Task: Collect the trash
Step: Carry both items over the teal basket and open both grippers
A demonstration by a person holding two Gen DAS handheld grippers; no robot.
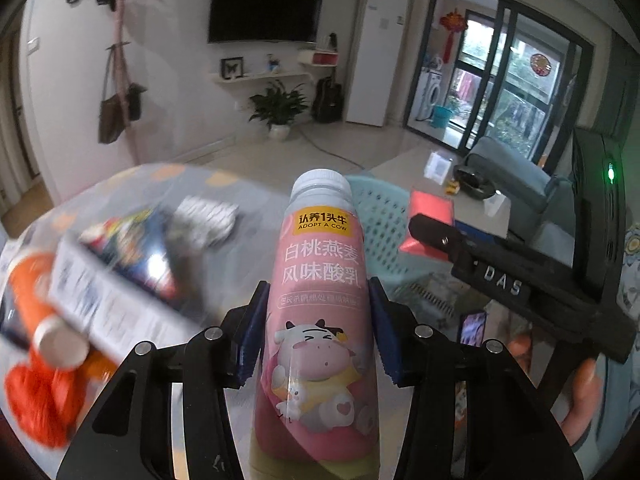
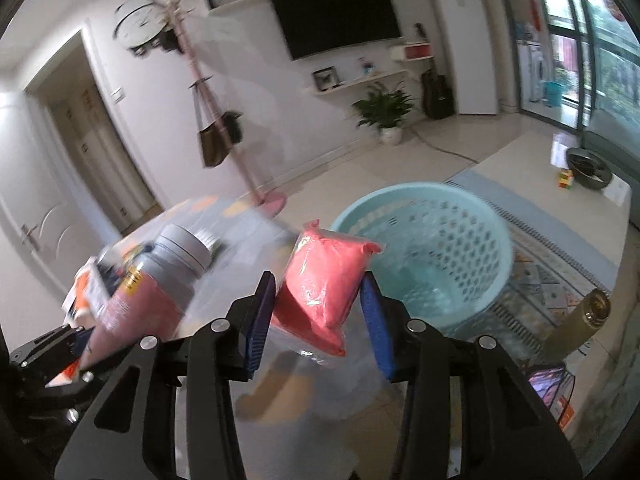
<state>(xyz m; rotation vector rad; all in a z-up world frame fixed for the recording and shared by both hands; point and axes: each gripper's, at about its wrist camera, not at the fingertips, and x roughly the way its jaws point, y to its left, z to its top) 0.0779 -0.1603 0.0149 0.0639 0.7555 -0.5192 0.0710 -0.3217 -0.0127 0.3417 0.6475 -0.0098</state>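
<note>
Two grippers over glass table [image 2: 280, 420], left [image 1: 318, 328] clamping yogurt bottle [image 1: 320, 280], right [image 2: 316, 312] clamping red packet [image 2: 324, 276].

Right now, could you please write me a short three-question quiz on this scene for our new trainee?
1. True or false: the left gripper holds a pink yogurt drink bottle with a white cap.
2. What is clamped between the blue fingers of the right gripper?
A. a red plastic-wrapped packet
B. a green sponge
C. a glass jar
3. Fill in: the container just beyond both grippers is a light blue perforated ____.

Key:
1. True.
2. A, the red plastic-wrapped packet.
3. Basket: the laundry-style basket stands on the floor by the patterned rug.
</note>
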